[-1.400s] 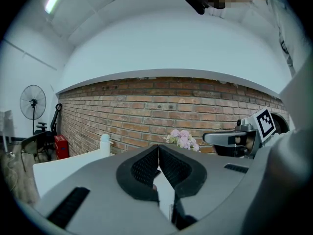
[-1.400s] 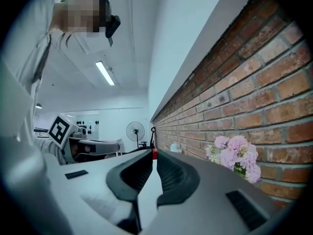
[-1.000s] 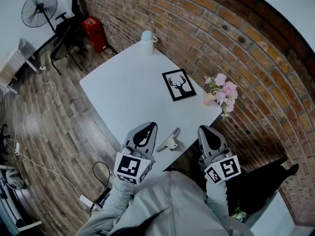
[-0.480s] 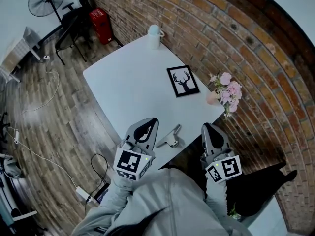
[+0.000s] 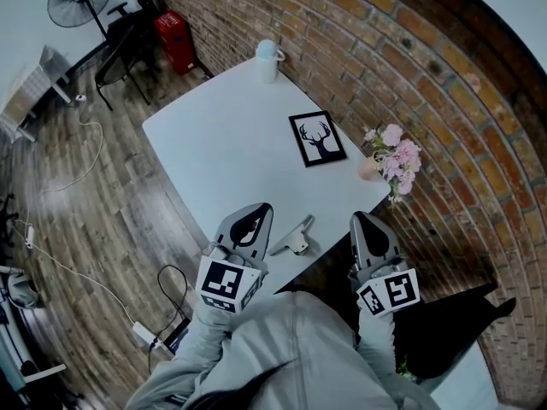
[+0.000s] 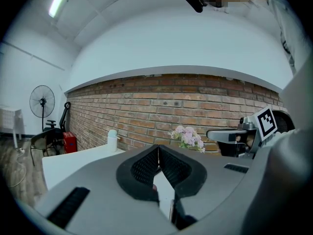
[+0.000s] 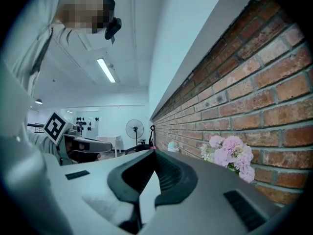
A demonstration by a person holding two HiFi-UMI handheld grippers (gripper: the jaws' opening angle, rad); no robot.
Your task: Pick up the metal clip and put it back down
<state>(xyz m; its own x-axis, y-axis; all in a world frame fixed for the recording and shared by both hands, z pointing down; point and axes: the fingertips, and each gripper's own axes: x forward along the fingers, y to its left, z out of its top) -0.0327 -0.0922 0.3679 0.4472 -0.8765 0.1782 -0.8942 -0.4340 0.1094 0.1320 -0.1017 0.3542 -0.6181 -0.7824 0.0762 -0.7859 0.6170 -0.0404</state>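
The white table (image 5: pixel 214 143) and everything on it sit as they did a moment ago. The left gripper (image 5: pixel 260 213) and right gripper (image 5: pixel 358 222) hover by its near edge, jaws pressed together and empty. A deer picture (image 5: pixel 317 138) lies near the right edge, with pink flowers (image 5: pixel 391 154) at the right corner and a white bottle (image 5: pixel 268 58) at the far corner. The metal clip (image 5: pixel 296 237) lies unobstructed between the grippers, its slim end slanting toward the flowers.

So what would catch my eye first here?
Probably the left gripper and right gripper, both shut, held at the near end of the white table with a small metal clip lying between them. Next, the black-framed deer picture farther back and the pink flowers by the brick wall.
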